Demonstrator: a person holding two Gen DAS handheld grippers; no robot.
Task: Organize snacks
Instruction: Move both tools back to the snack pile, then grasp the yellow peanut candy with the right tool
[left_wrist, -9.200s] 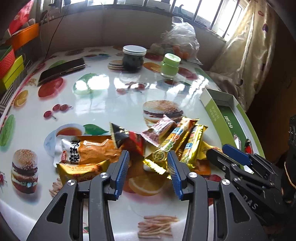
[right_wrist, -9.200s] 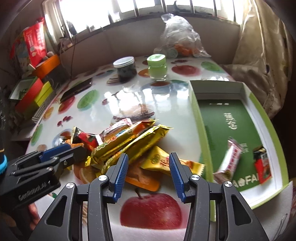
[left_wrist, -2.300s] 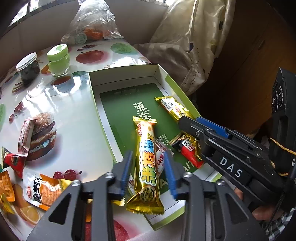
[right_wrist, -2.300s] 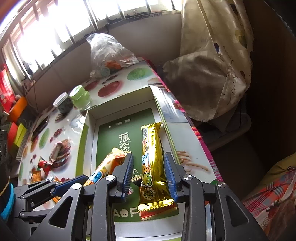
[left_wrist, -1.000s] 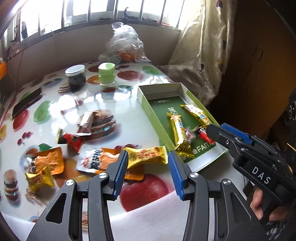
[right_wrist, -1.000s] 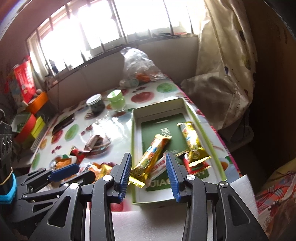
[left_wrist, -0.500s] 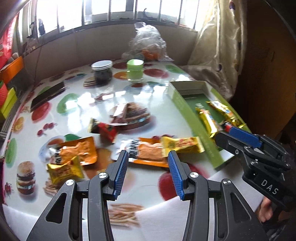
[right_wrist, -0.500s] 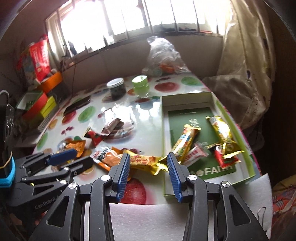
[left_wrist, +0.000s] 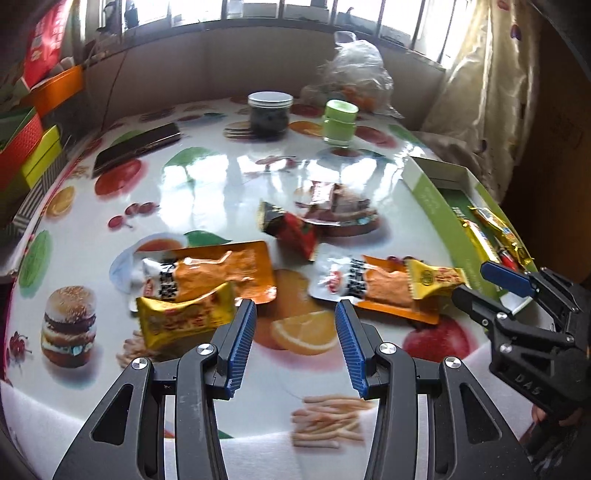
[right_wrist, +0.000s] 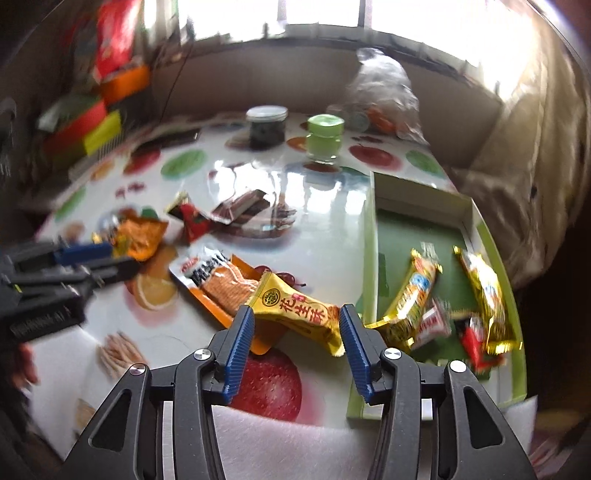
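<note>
Glossy fruit-print table (left_wrist: 221, 184) mirroring the window light, shiny crinkled foil snack packets (left_wrist: 218, 277), matt green card box (right_wrist: 406, 236), clear crumpled plastic bag (left_wrist: 354, 70), ribbed blue pads (left_wrist: 242, 339) on matt black plastic grippers, soft white foam edge (right_wrist: 295, 443)

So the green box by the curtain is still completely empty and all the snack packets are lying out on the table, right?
Not quite. The green box is not empty: the right wrist view shows several packets already inside it, among them two long gold bars. The other snack packets, such as the yellow peanut packet, do lie out on the table.
</note>
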